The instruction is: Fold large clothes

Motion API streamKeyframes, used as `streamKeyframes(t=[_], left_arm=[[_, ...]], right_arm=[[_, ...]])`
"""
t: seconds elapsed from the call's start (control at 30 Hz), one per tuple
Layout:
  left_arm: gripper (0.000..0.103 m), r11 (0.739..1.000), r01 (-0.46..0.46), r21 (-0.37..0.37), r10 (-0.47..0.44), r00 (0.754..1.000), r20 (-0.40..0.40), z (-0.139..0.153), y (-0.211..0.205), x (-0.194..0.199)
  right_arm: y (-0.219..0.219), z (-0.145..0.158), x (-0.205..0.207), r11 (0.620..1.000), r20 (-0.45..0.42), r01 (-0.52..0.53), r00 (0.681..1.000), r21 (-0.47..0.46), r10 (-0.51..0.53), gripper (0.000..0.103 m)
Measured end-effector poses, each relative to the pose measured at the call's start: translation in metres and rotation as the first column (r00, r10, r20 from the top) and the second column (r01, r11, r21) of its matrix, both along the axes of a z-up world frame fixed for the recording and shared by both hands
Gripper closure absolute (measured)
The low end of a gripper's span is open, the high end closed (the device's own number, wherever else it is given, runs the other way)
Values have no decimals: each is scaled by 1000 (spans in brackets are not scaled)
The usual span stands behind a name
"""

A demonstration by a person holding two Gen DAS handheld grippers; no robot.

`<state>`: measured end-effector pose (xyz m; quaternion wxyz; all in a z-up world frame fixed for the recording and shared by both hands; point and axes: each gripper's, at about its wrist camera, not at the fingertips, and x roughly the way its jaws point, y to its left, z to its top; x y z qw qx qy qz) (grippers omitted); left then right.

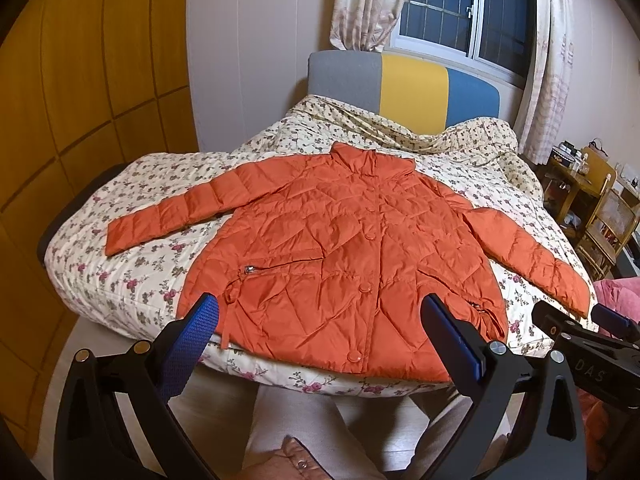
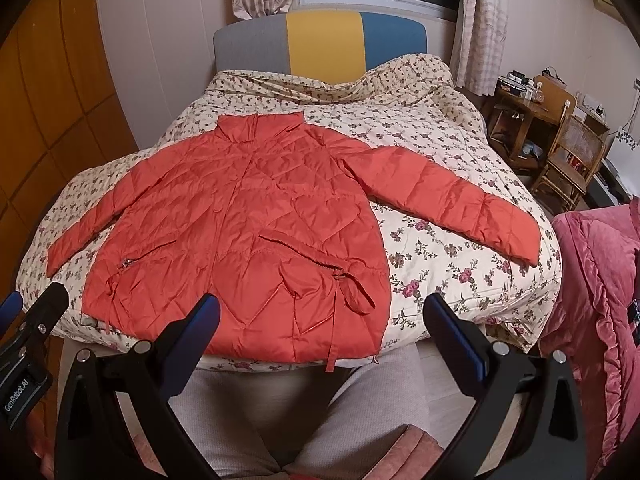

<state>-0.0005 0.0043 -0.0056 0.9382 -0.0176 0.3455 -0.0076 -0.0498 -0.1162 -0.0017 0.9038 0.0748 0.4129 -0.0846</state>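
My left gripper (image 1: 320, 320) hangs with fingers apart, holding nothing. The jacket (image 1: 340, 256) lies flat on the bed (image 1: 120, 276), sleeves spread, ready for folding. My right gripper (image 2: 320, 320) waits too, fingers apart.

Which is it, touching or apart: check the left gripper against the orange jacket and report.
Apart. In the left wrist view the left gripper hangs open in front of the bed, its fingertips short of the orange jacket, holding nothing.
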Motion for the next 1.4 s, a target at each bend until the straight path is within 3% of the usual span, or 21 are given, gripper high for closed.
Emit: streamKeyframes(t=[1.1, 1.4], left_arm=[[3, 1000, 18, 8, -18, 999, -28, -10, -6, 6], [3, 1000, 12, 10, -12, 998, -61, -21, -5, 17]], right_arm=[[-5, -7, 8, 1000, -27, 10, 1000, 9, -10, 2], [-23, -25, 28, 999, -10, 34, 999, 9, -34, 2]])
